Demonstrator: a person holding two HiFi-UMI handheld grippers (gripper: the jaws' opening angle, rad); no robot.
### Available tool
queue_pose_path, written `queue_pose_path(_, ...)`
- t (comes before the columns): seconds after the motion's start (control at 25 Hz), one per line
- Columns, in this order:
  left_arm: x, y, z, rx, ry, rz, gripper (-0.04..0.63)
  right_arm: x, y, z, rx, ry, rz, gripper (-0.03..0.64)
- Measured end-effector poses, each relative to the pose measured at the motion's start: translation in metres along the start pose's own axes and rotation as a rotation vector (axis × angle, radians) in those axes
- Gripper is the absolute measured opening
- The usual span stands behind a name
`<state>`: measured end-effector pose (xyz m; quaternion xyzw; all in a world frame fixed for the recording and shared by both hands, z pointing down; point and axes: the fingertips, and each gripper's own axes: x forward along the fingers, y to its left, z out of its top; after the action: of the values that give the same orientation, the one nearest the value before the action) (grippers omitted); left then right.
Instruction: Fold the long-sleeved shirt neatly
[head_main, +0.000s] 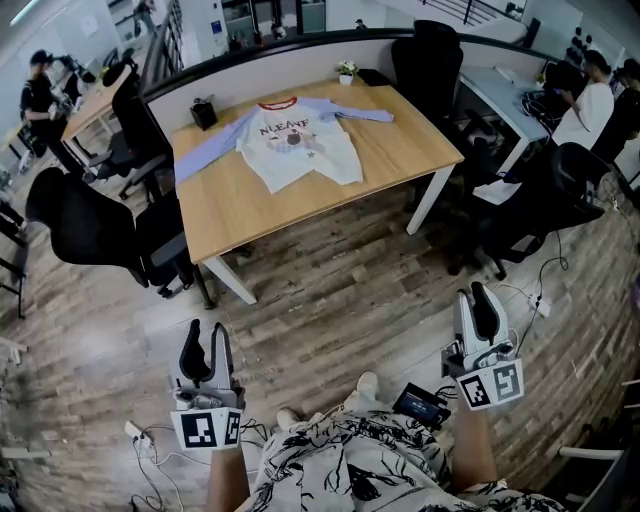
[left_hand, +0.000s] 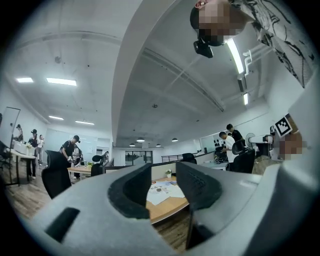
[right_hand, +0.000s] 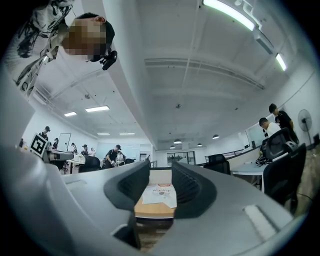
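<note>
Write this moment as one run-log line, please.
stage: folding not started | shirt: spread flat on table | left gripper: open, empty | right gripper: open, empty | both away from table

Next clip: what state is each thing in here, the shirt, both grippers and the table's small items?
long-sleeved shirt: unfolded, flat on the table, front up, sleeves spread.
left gripper: fingers apart, empty, short of the table.
right gripper: fingers apart, empty, short of the table.
potted plant: upright at the far edge.
black holder: upright near the far left corner.
</note>
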<state>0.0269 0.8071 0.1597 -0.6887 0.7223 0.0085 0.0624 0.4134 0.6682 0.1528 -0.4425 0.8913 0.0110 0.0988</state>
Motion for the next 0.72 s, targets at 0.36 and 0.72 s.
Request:
queue_pose_path(0.36, 0.013, 0.003, -0.004, 0.014, 0.017, 0.032, 0.446, 0.008, -0.02, -0.011, -0.008, 0.032, -0.032, 0.351)
queue_pose_path(0.72, 0.055, -0.043, -0.019, 0.031, 0.08, 0.074, 0.451, 0.029, -0.086, -0.028, 0.028, 0.057, 0.012, 0.35)
